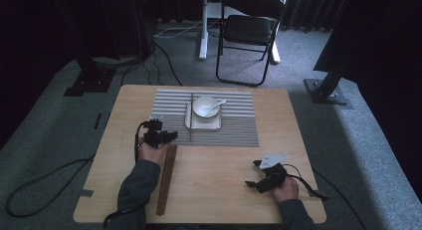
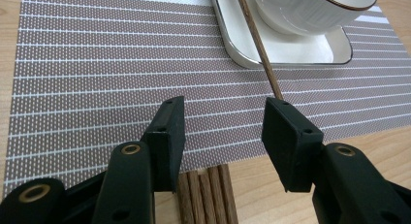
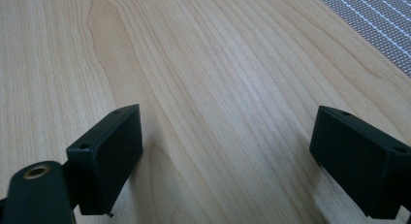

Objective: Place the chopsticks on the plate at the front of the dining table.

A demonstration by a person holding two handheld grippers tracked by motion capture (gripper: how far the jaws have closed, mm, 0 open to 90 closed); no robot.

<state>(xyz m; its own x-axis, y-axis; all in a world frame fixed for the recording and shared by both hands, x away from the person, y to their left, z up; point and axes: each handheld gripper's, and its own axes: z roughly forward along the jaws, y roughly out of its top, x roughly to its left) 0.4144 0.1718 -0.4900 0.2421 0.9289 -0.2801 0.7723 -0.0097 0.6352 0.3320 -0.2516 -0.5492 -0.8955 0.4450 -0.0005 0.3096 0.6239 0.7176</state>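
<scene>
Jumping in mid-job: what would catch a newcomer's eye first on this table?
The white bowl with a spoon in it, on a white tray in the middle of the striped placemat. A single chopstick lies along the tray's left rim. Just off the mat's near left corner, the left gripper hangs open above a bundle of dark wooden chopsticks.

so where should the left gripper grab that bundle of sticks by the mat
Take the sticks near their far end, coming from above with the jaws across the bundle. It lies flat on the table, long and narrow, and that end sits right under the open left gripper.
</scene>
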